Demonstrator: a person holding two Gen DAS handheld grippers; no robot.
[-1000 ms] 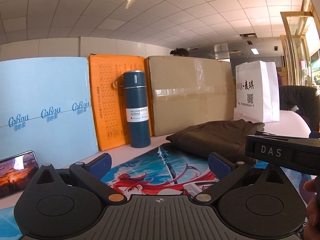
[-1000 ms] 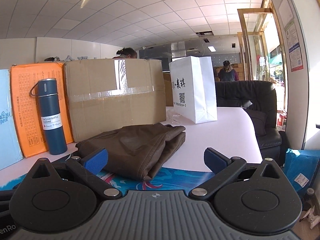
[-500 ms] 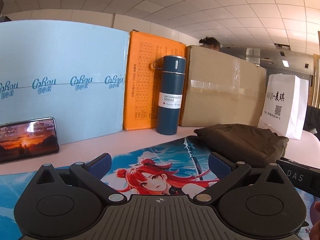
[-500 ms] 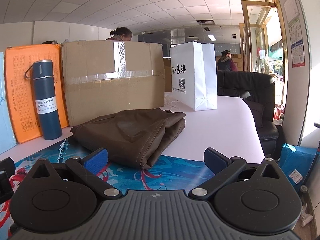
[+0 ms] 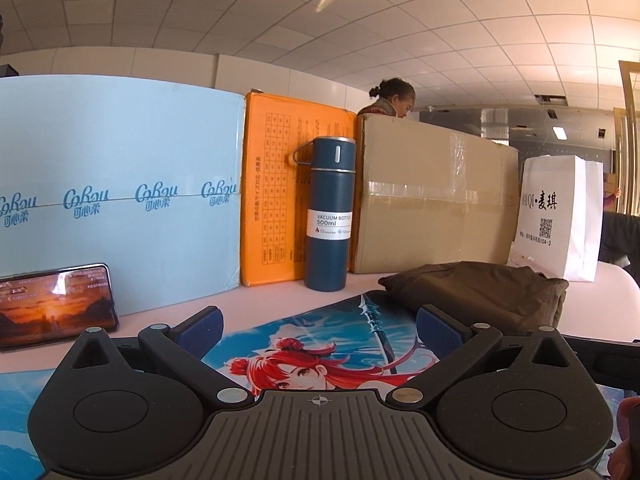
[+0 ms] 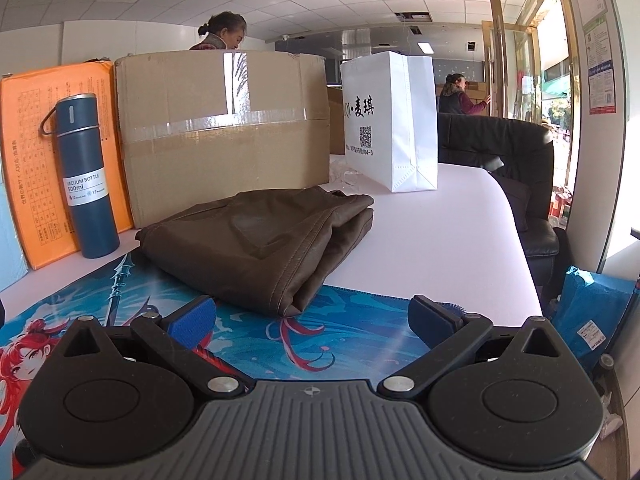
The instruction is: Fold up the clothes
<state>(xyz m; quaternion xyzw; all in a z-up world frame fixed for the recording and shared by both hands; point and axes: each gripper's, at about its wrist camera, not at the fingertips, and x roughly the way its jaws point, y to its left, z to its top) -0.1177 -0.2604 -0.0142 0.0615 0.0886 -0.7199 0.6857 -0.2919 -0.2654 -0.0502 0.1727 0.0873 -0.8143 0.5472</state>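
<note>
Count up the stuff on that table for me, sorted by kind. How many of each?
Folded brown garment: 1
Blue vacuum bottle: 1
Boxes and packs standing along the back (light blue pack, orange pack, cardboard box): 3
White paper bag: 1
Phone: 1
Anime-print mat: 1
Total: 8

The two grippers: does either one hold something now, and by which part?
Nothing is held. The left gripper and the right gripper are both open, and the folded brown garment lies free on the mat.
</note>
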